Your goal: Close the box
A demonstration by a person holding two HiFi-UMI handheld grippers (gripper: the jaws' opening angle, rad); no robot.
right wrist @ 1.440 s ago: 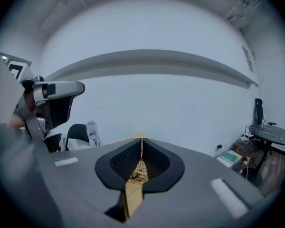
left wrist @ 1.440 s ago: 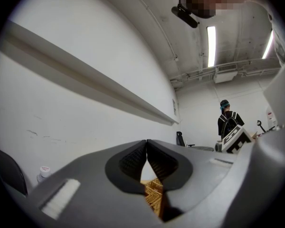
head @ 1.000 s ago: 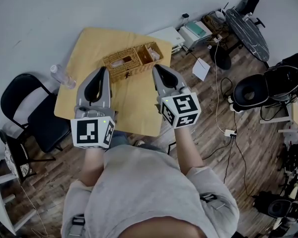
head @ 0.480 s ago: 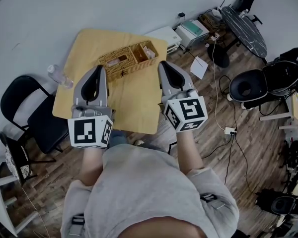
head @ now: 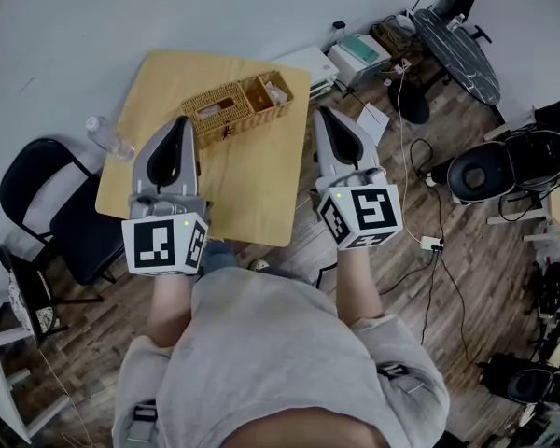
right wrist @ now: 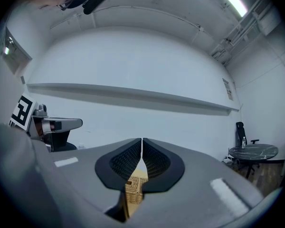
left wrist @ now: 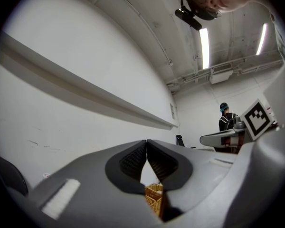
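A woven wicker box point(head: 235, 106) stands at the far side of the yellow wooden table point(head: 252, 194); it shows two open-topped halves side by side, with pale contents inside. My left gripper point(head: 181, 122) hovers over the table just left and short of the box, jaws shut and empty. My right gripper point(head: 323, 113) hangs beyond the table's right edge, level with the box, also shut with nothing in it. In the left gripper view the pads meet at the tips of the left gripper point(left wrist: 146, 142), with wicker point(left wrist: 154, 196) below them. The right gripper view shows the shut right gripper point(right wrist: 142, 140) above the wicker point(right wrist: 133, 186).
A clear plastic bottle point(head: 105, 136) stands at the table's left edge. A black chair point(head: 51, 203) is at the left. White units point(head: 310, 63), a round dark table point(head: 460, 49), office chairs point(head: 490, 171) and floor cables point(head: 420, 203) fill the right side.
My right gripper has drifted right, from beside the box to past the table's right edge. The left gripper has drawn back slightly. Both stay shut.
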